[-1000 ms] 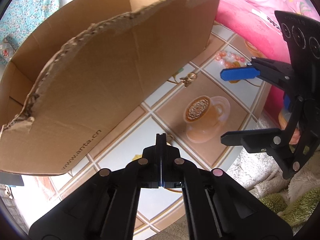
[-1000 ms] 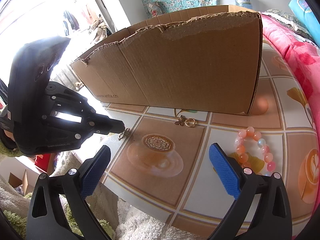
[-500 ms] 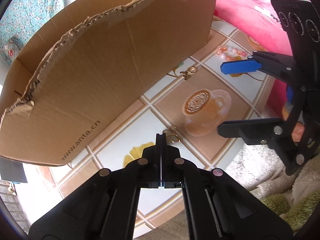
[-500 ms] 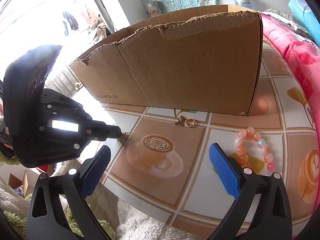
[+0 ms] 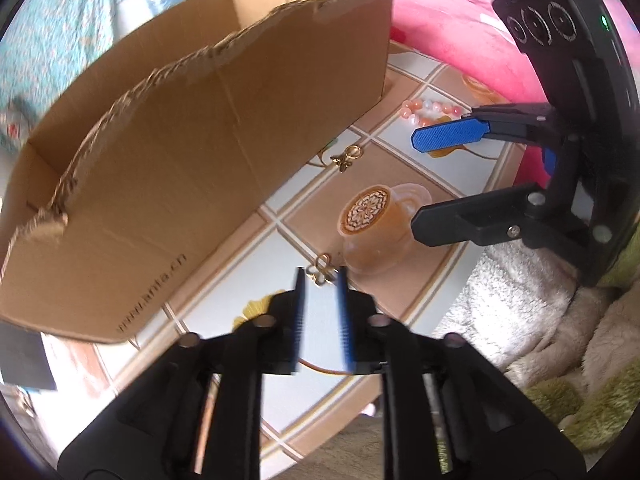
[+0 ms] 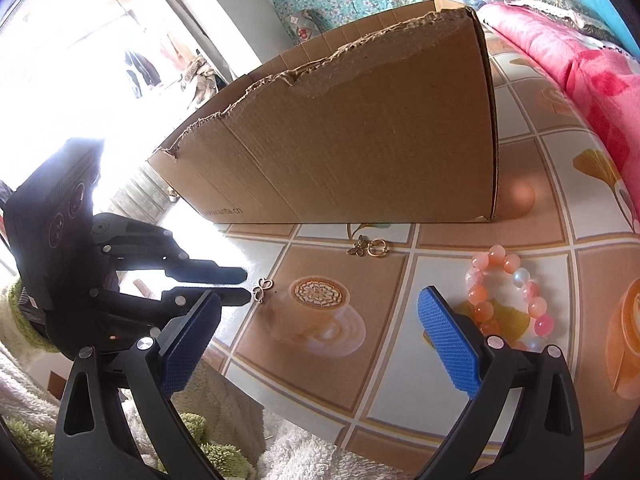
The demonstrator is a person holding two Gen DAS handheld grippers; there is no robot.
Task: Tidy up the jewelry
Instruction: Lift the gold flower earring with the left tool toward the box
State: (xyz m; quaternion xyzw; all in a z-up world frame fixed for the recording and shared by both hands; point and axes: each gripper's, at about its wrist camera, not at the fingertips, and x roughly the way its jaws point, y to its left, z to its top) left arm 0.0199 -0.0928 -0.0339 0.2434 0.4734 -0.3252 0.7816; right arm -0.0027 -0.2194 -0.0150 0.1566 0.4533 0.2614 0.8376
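One cardboard box (image 6: 360,136) reads "anta.cn" beside a gold charm (image 6: 262,289).

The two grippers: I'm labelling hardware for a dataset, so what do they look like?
Both look alike. The left gripper and right gripper are black plastic with long tapering fingers, round silver screw heads at the joints and blue textured pads. Each boxy black body carries three embossed circles; the right one shows a small green light. No cables or sleeves show.

Matt cardboard box (image 6: 352,136) w/ torn edge; glossy tablecloth (image 6: 400,360).
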